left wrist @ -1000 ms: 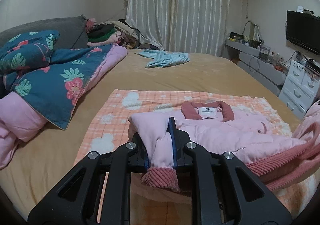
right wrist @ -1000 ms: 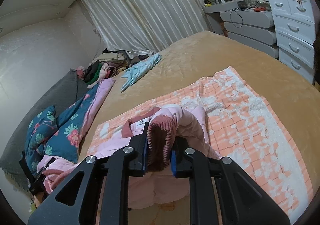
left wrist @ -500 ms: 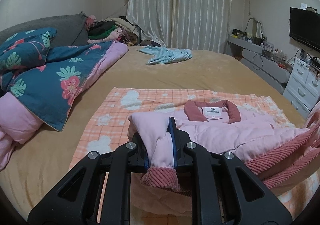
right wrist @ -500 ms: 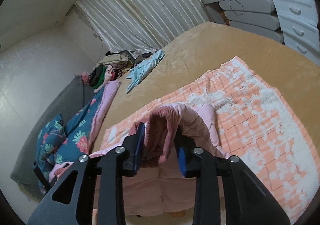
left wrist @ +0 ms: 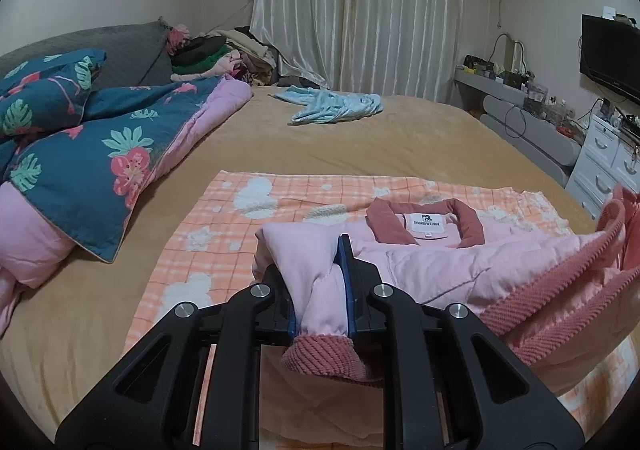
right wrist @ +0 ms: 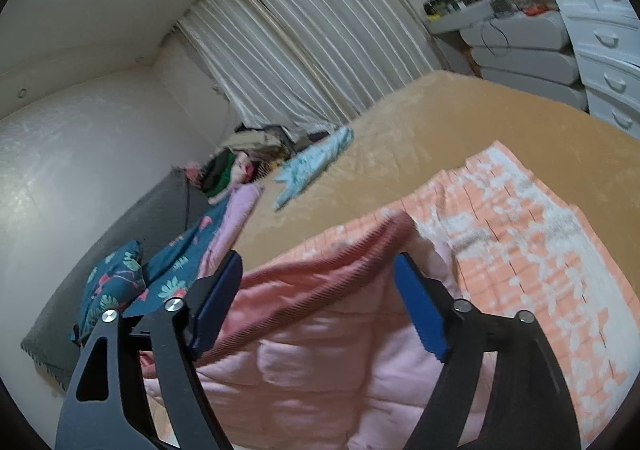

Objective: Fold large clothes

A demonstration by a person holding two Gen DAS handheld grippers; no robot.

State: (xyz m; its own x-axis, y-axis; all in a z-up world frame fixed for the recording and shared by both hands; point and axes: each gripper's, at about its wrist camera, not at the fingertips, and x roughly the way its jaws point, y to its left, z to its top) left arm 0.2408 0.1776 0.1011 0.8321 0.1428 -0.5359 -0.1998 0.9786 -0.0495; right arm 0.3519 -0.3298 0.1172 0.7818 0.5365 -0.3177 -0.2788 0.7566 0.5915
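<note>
A pink quilted jacket (left wrist: pixel 460 262) with a dark pink collar and ribbed hem lies on an orange checked blanket (left wrist: pixel 224 226) on the bed. My left gripper (left wrist: pixel 320 290) is shut on a pink sleeve near its ribbed cuff (left wrist: pixel 324 358). The jacket's hem is folded up toward the collar on the right. In the right wrist view my right gripper (right wrist: pixel 320 290) stands wide open, with the jacket (right wrist: pixel 320 362) and its ribbed hem (right wrist: pixel 328 262) lying between the fingers, not gripped.
A blue floral quilt with pink lining (left wrist: pixel 92 153) is piled at the left. A light blue garment (left wrist: pixel 332 109) lies far on the tan bedspread (left wrist: pixel 360 145). A clothes heap (left wrist: pixel 224 53) sits by the curtains. White drawers (left wrist: pixel 608 165) stand at the right.
My right gripper has opened and let go of the jacket's ribbed hem, and has tilted. My left gripper still holds the sleeve and has shifted slightly over the bed.
</note>
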